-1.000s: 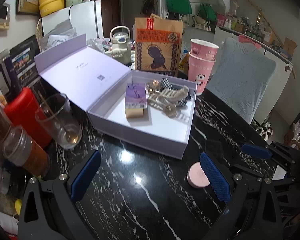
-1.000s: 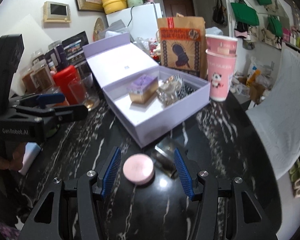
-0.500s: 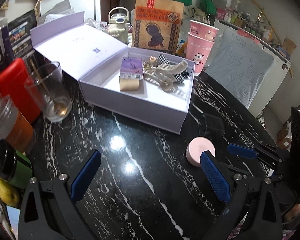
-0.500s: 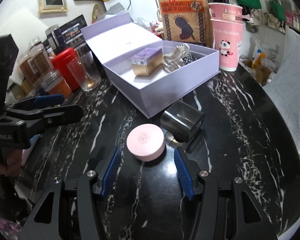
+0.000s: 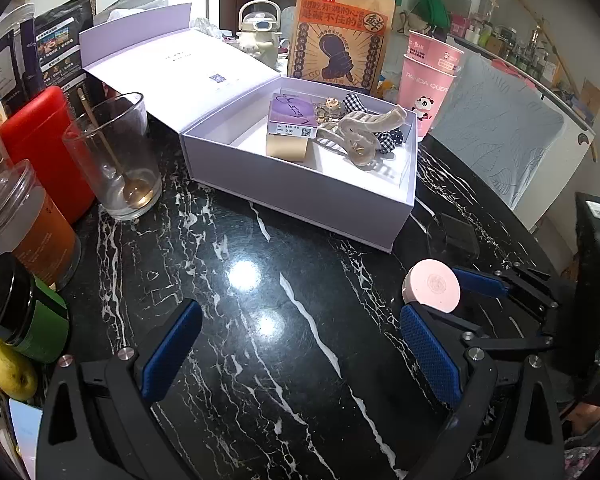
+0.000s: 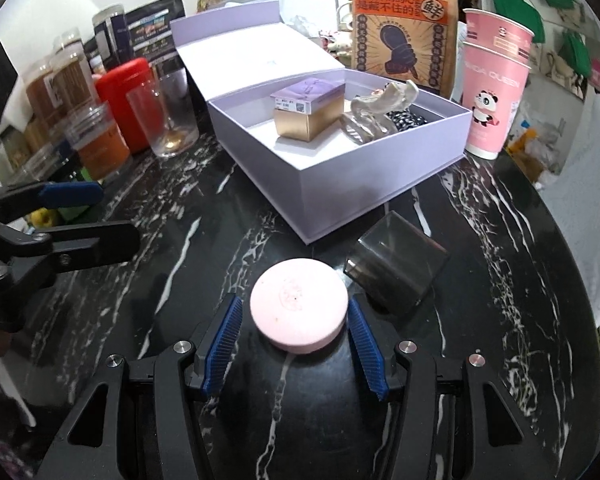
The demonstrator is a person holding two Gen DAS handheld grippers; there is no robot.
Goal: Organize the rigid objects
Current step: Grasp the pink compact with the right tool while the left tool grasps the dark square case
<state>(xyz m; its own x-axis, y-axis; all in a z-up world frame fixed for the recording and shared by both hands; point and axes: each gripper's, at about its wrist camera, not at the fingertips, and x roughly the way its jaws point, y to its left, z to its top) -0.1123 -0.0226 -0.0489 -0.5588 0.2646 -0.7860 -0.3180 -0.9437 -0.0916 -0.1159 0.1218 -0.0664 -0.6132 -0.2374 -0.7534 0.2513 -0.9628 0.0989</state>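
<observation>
Your right claw (image 6: 296, 344) brackets, ungripped, the round pink compact (image 6: 299, 310) on the black marble tabletop (image 6: 180, 248), lower centre. Beside it, a smoky cube (image 6: 396, 270) also awaits the lavender box (image 6: 340, 196). Left claw (image 5: 300, 352) empty, released.

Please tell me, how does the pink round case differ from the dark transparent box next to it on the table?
Shape: the pink round case is a flat disc, while the dark transparent box is square-edged.
Material look: the case is opaque pale pink; the box is smoky and see-through.
Position: the case lies between the fingers of the right hand-held gripper; the box lies outside them, nearer the lilac gift box.
Both rest on the black marble table, outside the gift box.
</observation>
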